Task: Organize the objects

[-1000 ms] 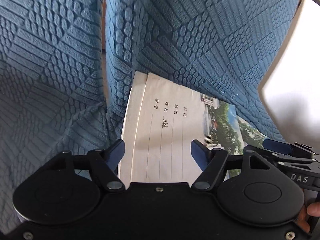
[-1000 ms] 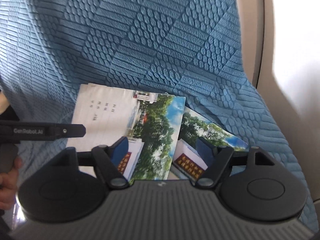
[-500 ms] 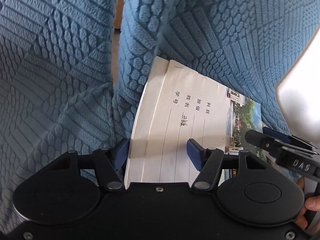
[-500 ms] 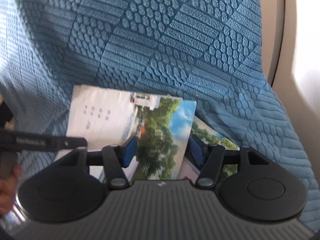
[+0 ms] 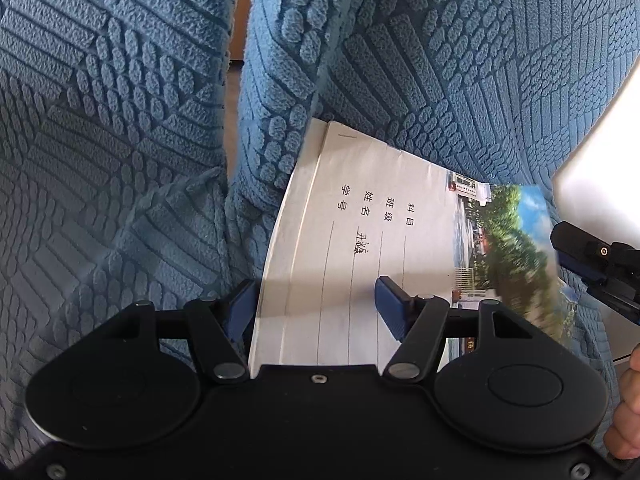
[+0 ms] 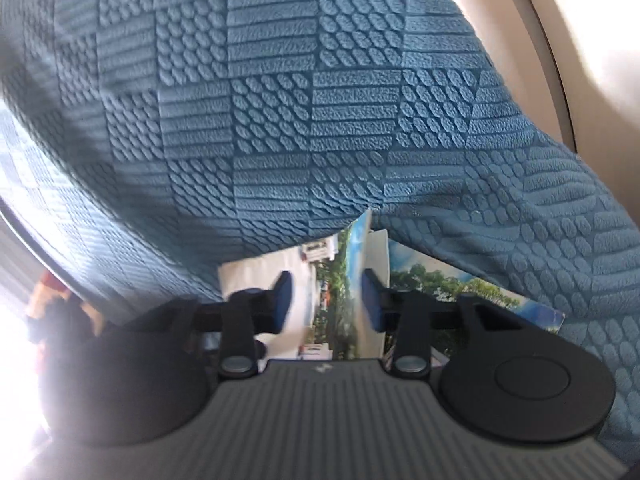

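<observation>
A notebook (image 5: 372, 232) with a white and photo-printed cover lies on the blue sofa seat. My left gripper (image 5: 316, 300) is open, its blue pads on either side of the notebook's white near end. My right gripper (image 6: 326, 300) is open around the same notebook's (image 6: 332, 280) photo end, which looks lifted on edge. A second notebook (image 6: 472, 292) with a tree photo lies to the right, partly under the first. The right gripper's fingers (image 5: 592, 256) show at the right edge of the left wrist view.
The textured blue sofa cover (image 5: 400, 60) rises as a backrest behind the notebooks. A gap between two cushions (image 5: 236, 40) runs up left of the notebook. A beige armrest (image 6: 580, 40) stands to the right.
Both grippers moved in closer over the top notebook and their jaws narrowed around it. The right wrist view tilted, and the notebook's photo end now looks raised.
</observation>
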{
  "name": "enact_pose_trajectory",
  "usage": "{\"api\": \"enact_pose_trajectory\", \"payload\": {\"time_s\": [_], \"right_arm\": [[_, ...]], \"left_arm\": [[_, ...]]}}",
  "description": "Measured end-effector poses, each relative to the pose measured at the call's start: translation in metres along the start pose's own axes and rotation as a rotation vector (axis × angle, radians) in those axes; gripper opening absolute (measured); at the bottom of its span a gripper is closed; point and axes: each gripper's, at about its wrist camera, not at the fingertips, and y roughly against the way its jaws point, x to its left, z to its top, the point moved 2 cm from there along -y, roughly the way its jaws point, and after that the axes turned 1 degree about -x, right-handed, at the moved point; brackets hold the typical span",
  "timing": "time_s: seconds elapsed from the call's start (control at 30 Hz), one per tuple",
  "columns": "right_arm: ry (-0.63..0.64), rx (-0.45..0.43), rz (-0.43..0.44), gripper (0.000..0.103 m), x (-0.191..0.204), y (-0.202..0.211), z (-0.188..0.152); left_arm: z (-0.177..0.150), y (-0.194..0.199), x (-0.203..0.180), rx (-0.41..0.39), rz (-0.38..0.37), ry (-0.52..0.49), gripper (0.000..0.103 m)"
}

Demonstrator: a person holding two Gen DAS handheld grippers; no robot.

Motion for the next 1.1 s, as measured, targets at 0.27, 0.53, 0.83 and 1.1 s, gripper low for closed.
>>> {"api": "enact_pose_trajectory", "payload": {"time_s": [0.27, 0.53, 0.83, 1.1], "right_arm": [[-0.069, 0.09, 0.07, 0.017, -0.004, -0.009, -0.007], [0.007, 0.113, -0.012, 0.018, 0.008, -0.026, -0.013], [0.216, 0.108, -0.137, 0.011, 0.027, -0.035, -0.018], [0.485, 0.092, -0.195, 0.01, 0.058, -0.032, -0.023]], "left_arm": [[0.0, -0.002, -0.003, 0.0, 0.001, -0.011, 0.063], [0.004, -0.004, -0.006, -0.003, 0.009, -0.034, 0.063], [0.008, 0.013, -0.009, -0.004, 0.013, -0.091, 0.064], [0.017, 0.038, -0.016, -0.024, 0.039, -0.307, 0.063]]}}
